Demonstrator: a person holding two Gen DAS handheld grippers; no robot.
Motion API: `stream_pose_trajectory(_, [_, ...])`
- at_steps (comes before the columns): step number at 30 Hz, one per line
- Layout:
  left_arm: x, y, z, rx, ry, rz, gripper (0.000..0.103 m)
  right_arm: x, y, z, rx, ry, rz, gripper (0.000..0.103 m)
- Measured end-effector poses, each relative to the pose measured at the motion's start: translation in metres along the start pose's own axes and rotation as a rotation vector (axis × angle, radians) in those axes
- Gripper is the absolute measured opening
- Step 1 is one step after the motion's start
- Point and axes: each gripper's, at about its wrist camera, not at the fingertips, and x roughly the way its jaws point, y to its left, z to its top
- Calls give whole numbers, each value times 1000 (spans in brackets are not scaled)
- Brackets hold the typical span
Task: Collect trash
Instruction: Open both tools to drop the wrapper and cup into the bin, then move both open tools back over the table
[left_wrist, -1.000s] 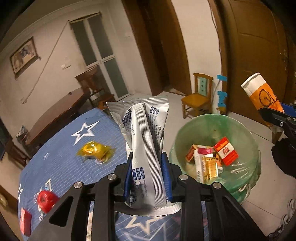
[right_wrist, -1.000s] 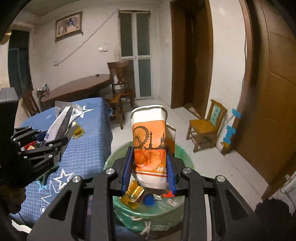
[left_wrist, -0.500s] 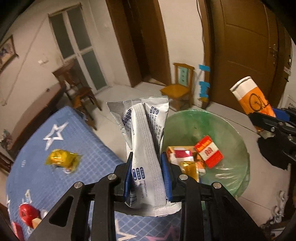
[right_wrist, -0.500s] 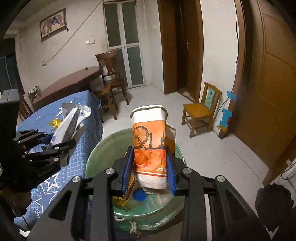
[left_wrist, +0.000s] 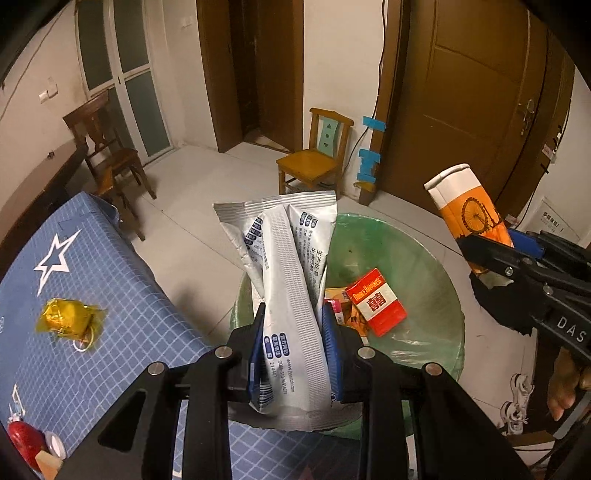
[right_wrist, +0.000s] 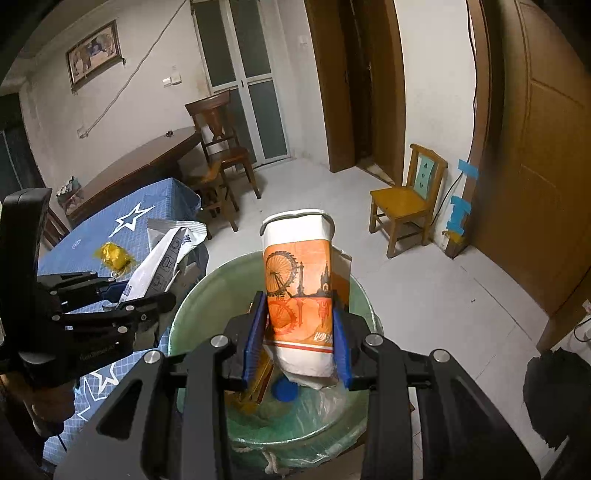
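While both grippers hung over the bin (right_wrist: 207, 291), fingers clenched on a silver wrapper (left_wrist: 291, 295) and orange cup (right_wrist: 299, 280), releasing likely came next.

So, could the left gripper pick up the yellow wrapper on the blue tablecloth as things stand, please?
Probably not yet: the left gripper is shut on the silver packet, so its jaws are occupied; the yellow wrapper itself lies unobstructed.

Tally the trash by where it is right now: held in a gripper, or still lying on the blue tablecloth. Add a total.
Held: 2 (silver wrapper in the left hand-held gripper, orange paper cup in the right hand-held gripper)
On tablecloth: 2 (yellow wrapper, red item)
Total: 4
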Motion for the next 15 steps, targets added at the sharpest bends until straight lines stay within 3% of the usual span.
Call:
stream_pose_trajectory(3, [3,2,5,-7,-1,-27,30,4,0,3,11,9,8,32])
stream_pose_trajectory(5, [4,1,9,4,-9,-32,36,8,1,6,6,16,21,38])
stream_pose_trajectory(7, [6,5,11,1,-7,13,59,15,0,10,12,26,28,44])
stream_pose_trajectory(15, [-29,29,7,-64,-74,51,59,16,-1,10,18,16,53,44])
